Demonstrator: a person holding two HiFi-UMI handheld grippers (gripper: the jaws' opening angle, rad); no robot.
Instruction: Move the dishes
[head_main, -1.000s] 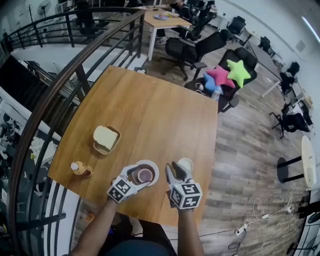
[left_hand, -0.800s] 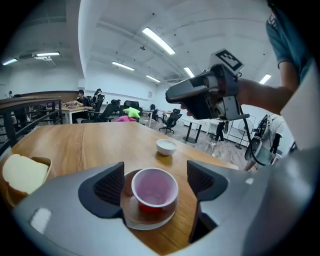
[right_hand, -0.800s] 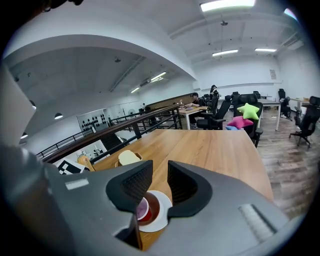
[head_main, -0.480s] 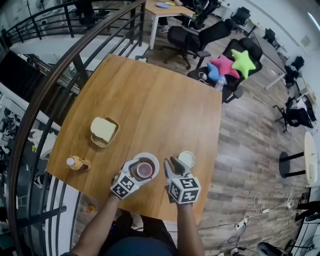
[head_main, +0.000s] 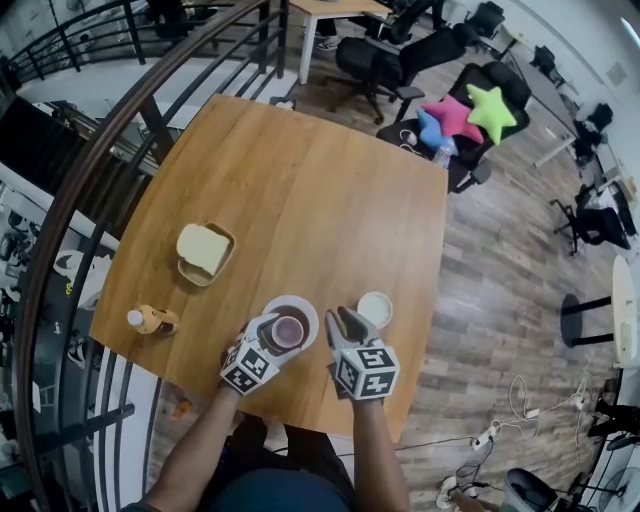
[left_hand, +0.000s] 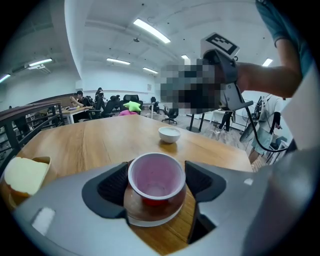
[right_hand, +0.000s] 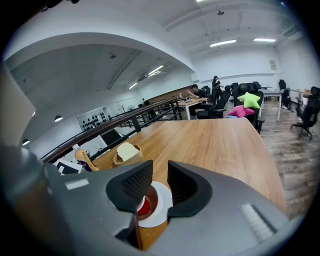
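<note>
**Two grippers at the near edge: hazards of the lift**

Two hazards stand out. First, the left gripper (head_main: 280, 333) has just been closing on the pink cup (left_hand: 156, 175). Its pads now meet the cup's rounded walls on both sides, and the jaws are fairly wide apart. The cup stands in a brown saucer (left_hand: 150, 222) close to the near edge of the tabletop (head_main: 300, 190). The walls look smooth and curved, so a light or off-centre hold could let the cup slip or tilt as it rises. A grip set too low could drag the saucer along and tip it over that edge.

Second, the right gripper (right_hand: 159, 185) is empty, with only a narrow gap between its jaws, and it hangs just beside the saucer's rim. A careless sideways move could knock the saucer, or the small white bowl (head_main: 375, 308) on the gripper's other side, which itself sits near the tabletop's right edge.

The surface is bare varnished wood. It also carries a wooden bowl of bread (head_main: 205, 252) and a small bottle (head_main: 148, 320) at its left edge, both well apart from the grippers. A dark curved railing (head_main: 100, 190) runs along the left. Office chairs (head_main: 385, 60), star cushions (head_main: 505, 105) and a plank floor (head_main: 500, 300) lie beyond.
</note>
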